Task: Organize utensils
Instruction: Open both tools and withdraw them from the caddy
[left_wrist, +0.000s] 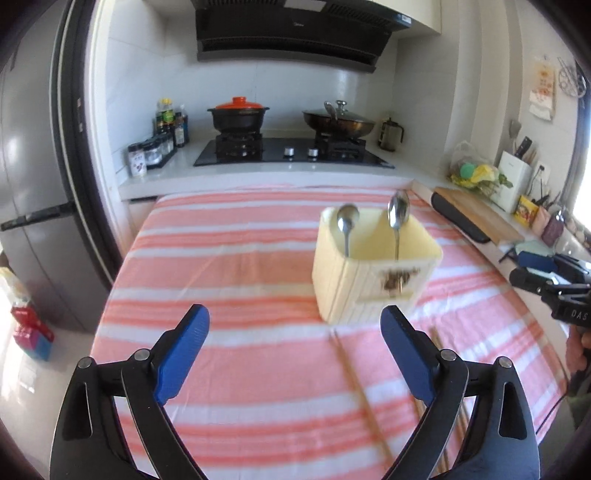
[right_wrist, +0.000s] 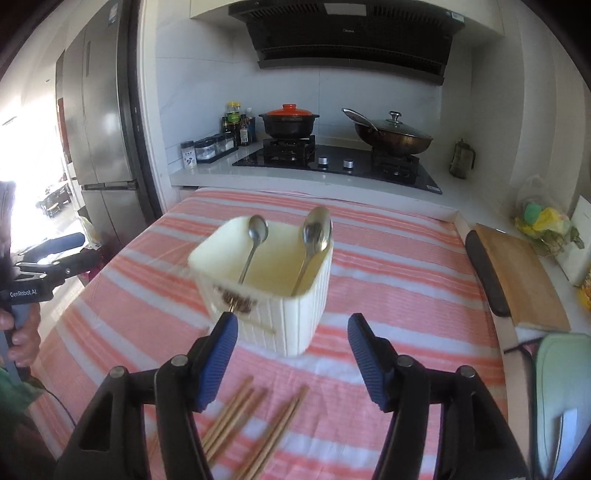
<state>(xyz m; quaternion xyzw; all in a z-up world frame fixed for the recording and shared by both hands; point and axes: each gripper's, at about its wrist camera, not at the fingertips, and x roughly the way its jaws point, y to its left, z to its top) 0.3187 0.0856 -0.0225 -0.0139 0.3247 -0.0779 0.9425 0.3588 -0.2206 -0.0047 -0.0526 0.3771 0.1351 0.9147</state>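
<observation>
A cream ribbed utensil holder (left_wrist: 362, 284) (right_wrist: 280, 314) stands on the pink striped cloth. Two metal spoons stand in it, bowls up: one on the left (left_wrist: 347, 221) (right_wrist: 258, 230) and one on the right (left_wrist: 398, 211) (right_wrist: 317, 230). Several wooden chopsticks (right_wrist: 255, 424) (left_wrist: 364, 395) lie on the cloth in front of the holder. My left gripper (left_wrist: 295, 347) is open and empty, above the cloth and left of the holder. My right gripper (right_wrist: 291, 354) is open and empty, above the chopsticks and just before the holder.
The striped cloth (left_wrist: 221, 266) covers the table. Behind it is a stove (left_wrist: 291, 151) with a black pot and a wok. A wooden board (right_wrist: 521, 273) and a black rest lie at the right edge. A fridge (left_wrist: 33, 184) stands left.
</observation>
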